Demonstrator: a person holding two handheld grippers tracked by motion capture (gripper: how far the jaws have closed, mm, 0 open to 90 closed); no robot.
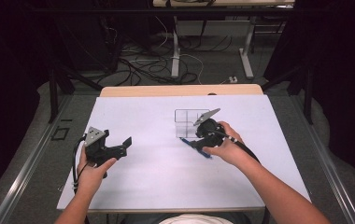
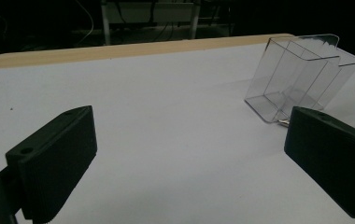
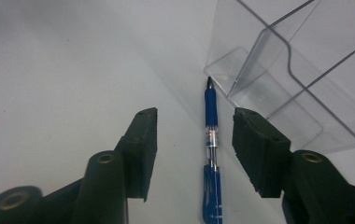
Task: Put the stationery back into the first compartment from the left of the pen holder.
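A blue pen (image 3: 211, 154) with a clear middle barrel lies flat on the white table (image 1: 157, 163) — its dark tip just at the base of the clear plastic holder (image 3: 301, 70). The holder stands upright, empty — divided into compartments.

No readable text anywhere. Blue pen (image 3: 211, 154) has small printed label on clear barrel, red and dark marks, too small to read. Clear plastic holder (image 3: 301, 70) plain. White table sheet (image 1: 166, 158) plain.

Clear holder (image 3: 301, 79) crowds pen (image 3: 211, 154) on one side; other side open
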